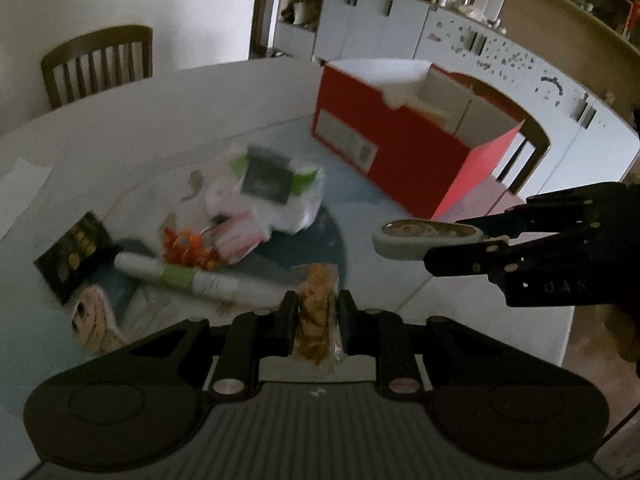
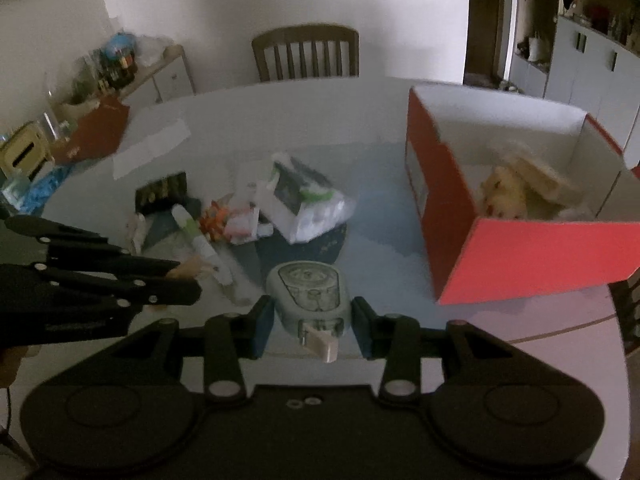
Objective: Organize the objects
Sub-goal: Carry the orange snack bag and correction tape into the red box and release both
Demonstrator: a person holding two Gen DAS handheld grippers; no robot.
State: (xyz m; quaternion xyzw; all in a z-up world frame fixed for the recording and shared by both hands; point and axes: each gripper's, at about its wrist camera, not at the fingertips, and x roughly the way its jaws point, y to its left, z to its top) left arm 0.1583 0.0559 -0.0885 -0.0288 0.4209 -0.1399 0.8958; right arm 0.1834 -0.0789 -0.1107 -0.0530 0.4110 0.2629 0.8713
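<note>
The left hand-held gripper [image 1: 318, 316] is clamped on a small clear packet of orange-brown snack pieces [image 1: 316, 300], held clear above the round white table [image 1: 100, 128]. The right hand-held gripper [image 2: 313, 314] is clamped on a pale grey-green oval plastic device with a beige tab [image 2: 310, 296], also off the table. Both loads sit near the red cardboard box with a white interior [image 2: 440, 200], which stands open on the table's right side and already contains one yellowish soft item [image 2: 502, 192] and some pale packaging.

Risks, as judged: the packet is thin and crinkly and could slide out of the narrow grip. The oval device is smooth and rounded, gripped at its sides, and may twist or drop. The two grippers work close together and could collide over the box.

Count remaining on the table: one white tube with a green band [image 1: 180, 276], one black packet with gold print [image 1: 74, 252], one clear bag holding a dark-labelled item [image 1: 276, 188], one orange-and-white item [image 1: 188, 246]. Further small pieces are too blurred to count.
</note>
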